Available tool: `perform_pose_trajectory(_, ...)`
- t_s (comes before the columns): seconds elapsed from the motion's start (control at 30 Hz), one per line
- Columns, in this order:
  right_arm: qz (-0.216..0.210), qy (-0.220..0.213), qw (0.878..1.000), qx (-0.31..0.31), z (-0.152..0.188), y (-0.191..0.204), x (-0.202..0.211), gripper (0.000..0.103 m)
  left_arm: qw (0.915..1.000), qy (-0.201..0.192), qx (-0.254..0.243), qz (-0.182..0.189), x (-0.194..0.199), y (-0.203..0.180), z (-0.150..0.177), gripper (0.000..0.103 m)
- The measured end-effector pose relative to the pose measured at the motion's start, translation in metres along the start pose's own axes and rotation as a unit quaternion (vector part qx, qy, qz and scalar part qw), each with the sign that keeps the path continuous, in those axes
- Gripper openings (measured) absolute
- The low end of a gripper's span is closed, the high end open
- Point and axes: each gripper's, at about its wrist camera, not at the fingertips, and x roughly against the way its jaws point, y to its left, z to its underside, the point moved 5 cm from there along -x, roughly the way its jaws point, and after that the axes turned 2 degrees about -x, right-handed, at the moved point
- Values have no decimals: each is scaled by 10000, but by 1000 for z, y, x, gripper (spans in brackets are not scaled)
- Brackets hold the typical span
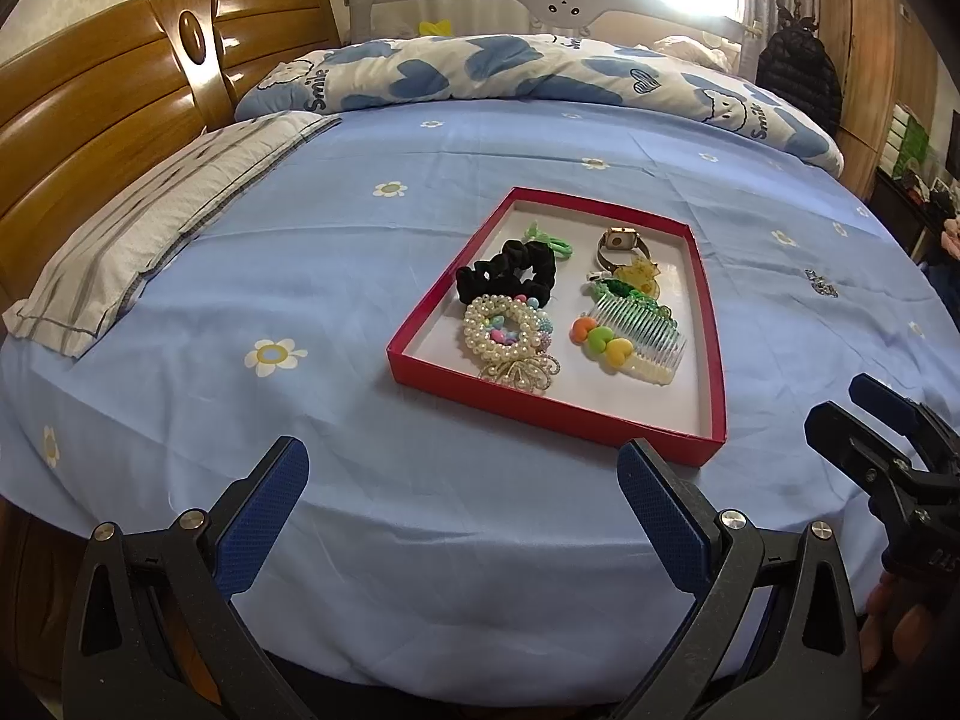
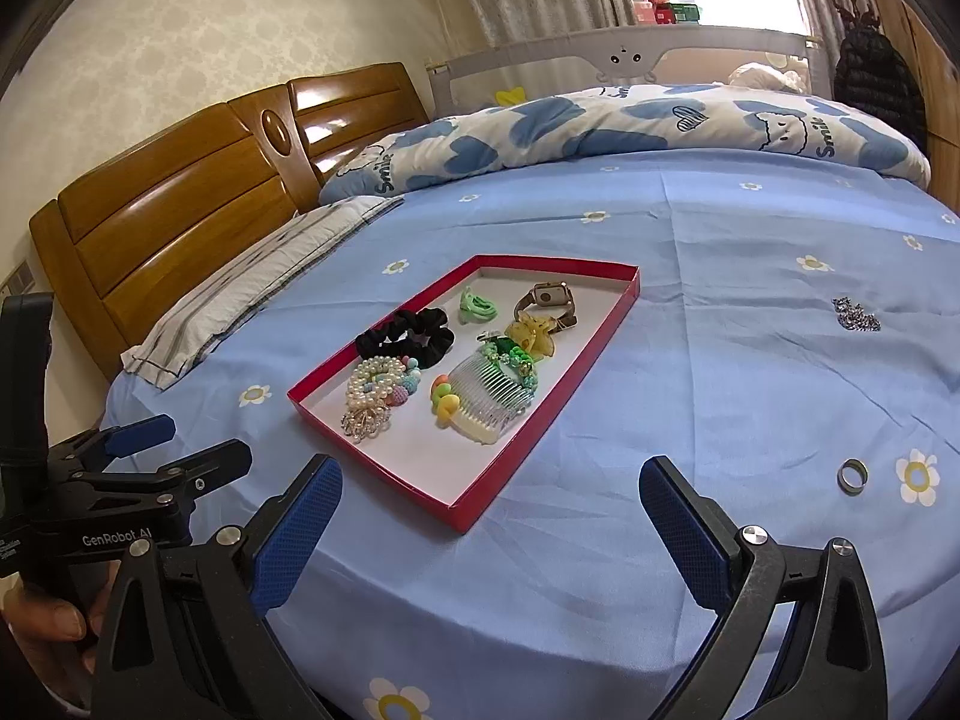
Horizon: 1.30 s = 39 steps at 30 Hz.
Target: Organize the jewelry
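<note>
Left tongs (image 1: pixel 462 480): spread wide, nothing between them; I see blue cross-hatched pads on black arms, hovering over bare sheet just short of the tray's near edge.
Right tongs (image 2: pixel 491 498): also spread, empty; near corner of tray sits between the fingers in my view.
Tray (image 1: pixel 714 324): shallow red card box lid, white inside, flat on the bed, mid-sheet.
Left column in tray: green hair tie (image 1: pixel 543 240) at back, black fabric scrunchie (image 1: pixel 507 273), pearl bead bracelet (image 1: pixel 501 327) w/ pastel beads, sparkly bow brooch (image 1: pixel 519 372) at front.
Right column: watch (image 1: pixel 621 243) w/ squarish face, yellow translucent clip (image 1: pixel 642 276), green beaded piece (image 1: pixel 624 291) partly under the clear plastic comb (image 1: pixel 639 339), pastel ball clip (image 1: pixel 600 339).
Outside tray: dark metal ring (image 2: pixel 852 476) on sheet, well apart to the right; silvery chain heap (image 2: pixel 857 314) farther back, too small to make out links.
Bed (image 1: pixel 336 276): light-blue sheet w/ daisy print, slight creases.
Hidden: each rig's handle cut off by frame edge; a hand (image 2: pixel 54 624) only partly seen.
</note>
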Motion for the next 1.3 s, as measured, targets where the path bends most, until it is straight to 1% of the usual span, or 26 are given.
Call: perform_pose_trajectory(1.3,-11,82,10000,-53,1,-3,-3,101,9999,63,-96,45,-5,-5,-2,103)
